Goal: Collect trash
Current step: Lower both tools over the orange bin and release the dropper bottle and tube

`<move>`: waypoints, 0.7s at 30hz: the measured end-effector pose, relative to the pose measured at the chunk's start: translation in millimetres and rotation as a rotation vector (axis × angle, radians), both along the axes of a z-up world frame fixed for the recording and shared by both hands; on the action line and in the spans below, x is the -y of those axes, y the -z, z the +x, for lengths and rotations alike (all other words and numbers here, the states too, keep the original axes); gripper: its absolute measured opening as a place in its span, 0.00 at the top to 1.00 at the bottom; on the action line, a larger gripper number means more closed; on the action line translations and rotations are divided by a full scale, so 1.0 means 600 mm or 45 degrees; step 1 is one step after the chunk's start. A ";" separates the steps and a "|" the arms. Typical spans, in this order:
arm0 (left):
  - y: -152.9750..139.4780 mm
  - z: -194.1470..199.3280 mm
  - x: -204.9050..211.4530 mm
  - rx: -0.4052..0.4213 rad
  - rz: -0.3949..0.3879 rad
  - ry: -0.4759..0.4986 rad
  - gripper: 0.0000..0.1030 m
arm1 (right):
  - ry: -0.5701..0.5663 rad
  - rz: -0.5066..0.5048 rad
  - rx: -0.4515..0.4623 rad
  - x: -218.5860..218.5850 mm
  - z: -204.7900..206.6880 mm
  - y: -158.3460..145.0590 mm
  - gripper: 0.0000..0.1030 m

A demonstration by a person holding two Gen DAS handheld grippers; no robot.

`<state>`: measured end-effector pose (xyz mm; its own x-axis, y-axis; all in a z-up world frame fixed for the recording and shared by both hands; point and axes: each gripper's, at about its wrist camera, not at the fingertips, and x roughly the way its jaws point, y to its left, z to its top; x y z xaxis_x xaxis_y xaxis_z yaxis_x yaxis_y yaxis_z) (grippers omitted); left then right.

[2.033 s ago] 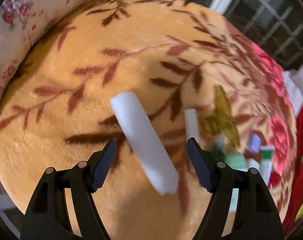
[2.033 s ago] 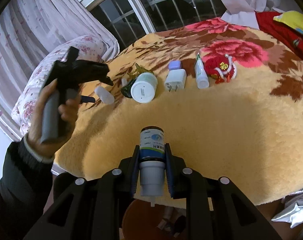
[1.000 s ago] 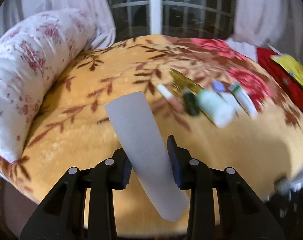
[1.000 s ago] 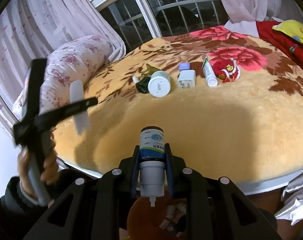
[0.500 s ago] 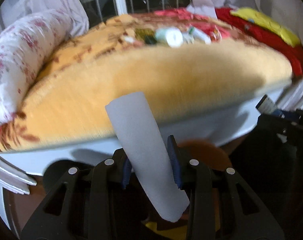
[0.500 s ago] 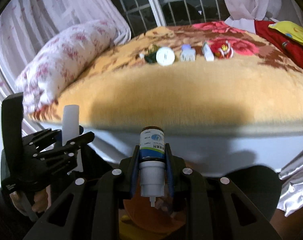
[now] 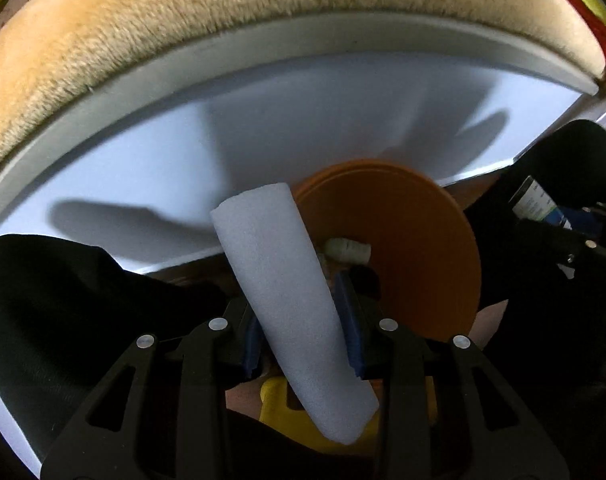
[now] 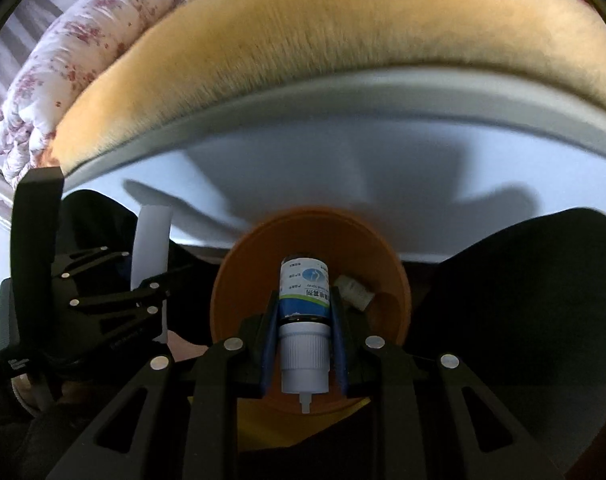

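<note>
My left gripper (image 7: 301, 320) is shut on a white foam tube (image 7: 287, 288), which stands tilted between the pads, its upper end over the near left rim of an orange bin (image 7: 415, 248). My right gripper (image 8: 305, 320) is shut on a small spray bottle (image 8: 305, 292) with a blue, green and white label and a white cap, held right above the orange bin (image 8: 239, 276). A small white piece of trash (image 8: 353, 289) lies inside the bin. In the right wrist view the left gripper (image 8: 149, 280) with the foam tube (image 8: 151, 248) hangs at the left of the bin.
The bed's edge arches above: a yellow plush blanket (image 7: 183, 32) over a white bed frame (image 7: 263, 120). A flowered quilt (image 8: 63, 72) lies at the upper left. Dark trouser legs (image 7: 63, 300) flank the bin, and something yellow (image 7: 279, 404) lies below it.
Both grippers have sunk from above the bed to below its edge and tipped downward. The items on the blanket have left view, and the orange bin now fills the middle.
</note>
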<state>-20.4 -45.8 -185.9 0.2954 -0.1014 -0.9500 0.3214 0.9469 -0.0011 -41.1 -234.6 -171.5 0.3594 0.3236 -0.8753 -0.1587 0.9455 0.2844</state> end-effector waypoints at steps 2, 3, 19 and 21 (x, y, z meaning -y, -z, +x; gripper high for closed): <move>0.004 0.001 0.001 -0.006 0.008 0.001 0.68 | -0.012 -0.011 -0.023 -0.004 0.006 0.010 0.77; 0.006 0.002 0.001 -0.009 0.013 0.002 0.67 | -0.016 -0.014 -0.029 -0.004 0.007 0.012 0.77; -0.037 -0.012 -0.003 0.107 0.013 0.015 0.38 | 0.029 0.020 0.067 0.011 -0.014 -0.050 0.63; -0.061 -0.017 -0.011 0.162 -0.012 0.018 0.38 | 0.019 0.035 0.132 0.016 -0.018 -0.087 0.63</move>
<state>-30.4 -39.4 -149.0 0.4122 -0.1154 -0.9037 0.3328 0.9425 0.0315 -51.8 -244.1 -119.0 0.4527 0.3411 -0.8238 -0.1747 0.9400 0.2931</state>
